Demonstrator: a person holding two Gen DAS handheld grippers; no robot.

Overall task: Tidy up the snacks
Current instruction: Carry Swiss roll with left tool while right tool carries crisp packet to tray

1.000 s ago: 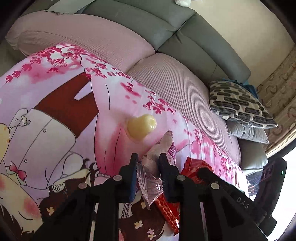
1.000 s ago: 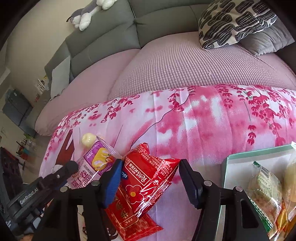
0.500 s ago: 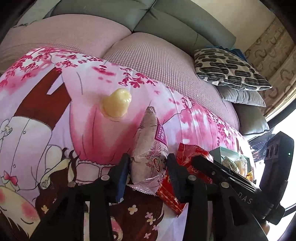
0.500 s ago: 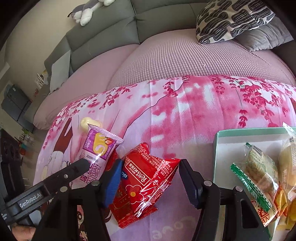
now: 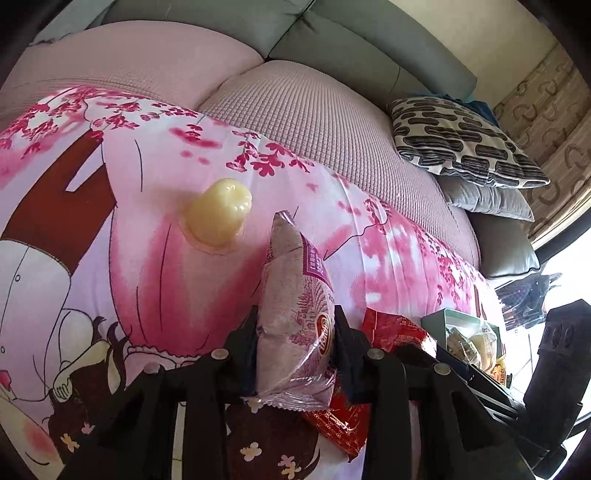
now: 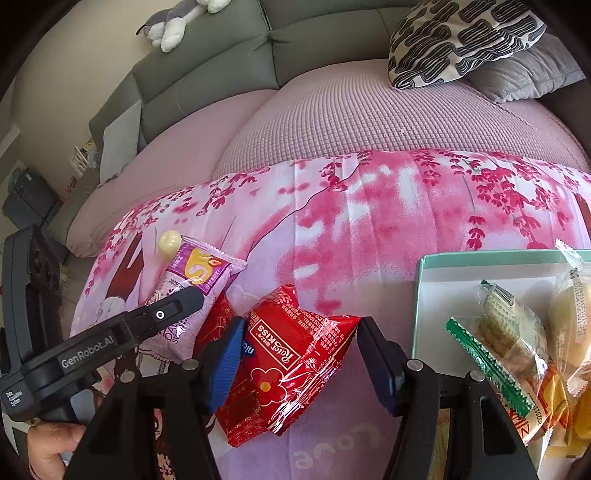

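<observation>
Left wrist view: pink printed blanket (image 5: 147, 236) spread over a sofa, scene read from left to right.
Jelly cup: a pale yellow jelly cup (image 5: 219, 212) lies on the blanket, left of centre and just beyond the far tip of the held packet.
Left gripper: the left gripper (image 5: 295, 332) is clamped on a purple snack packet (image 5: 295, 306); both black fingers press its sides and its crimped end sticks out toward the camera.
Red packets: a red snack packet (image 5: 391, 328) lies just right of the purple one, with a flatter red wrapper (image 5: 340, 428) beneath it on the blanket.
Box: a pale green box (image 5: 436, 321) sits at the right with wrapped snacks inside.
Cushion: a black-and-white patterned cushion (image 5: 461, 144) rests on the sofa seat, far right.

Right wrist view: same blanket (image 6: 369, 221), left to right.
Left gripper seen from here: the left gripper (image 6: 177, 306) enters from the left, held by a hand (image 6: 51, 446), gripping the purple snack packet (image 6: 199, 273); the jelly cup (image 6: 170, 242) lies just beyond it.
Right gripper: the right gripper (image 6: 299, 354) stands spread around the red snack packet (image 6: 291, 354); the blue-padded left finger touches the packet, while whether the right finger touches its corner cannot be told.
Flatter red wrapper: the flatter red wrapper (image 6: 236, 421) lies under the red packet.
Box: the pale green box (image 6: 421, 295) sits on the blanket to the right, holding a green-edged wrapped biscuit (image 6: 502, 332) and other wrapped snacks.
Toy: a grey and white plush toy (image 6: 173, 26) lies on the sofa back, upper left.
</observation>
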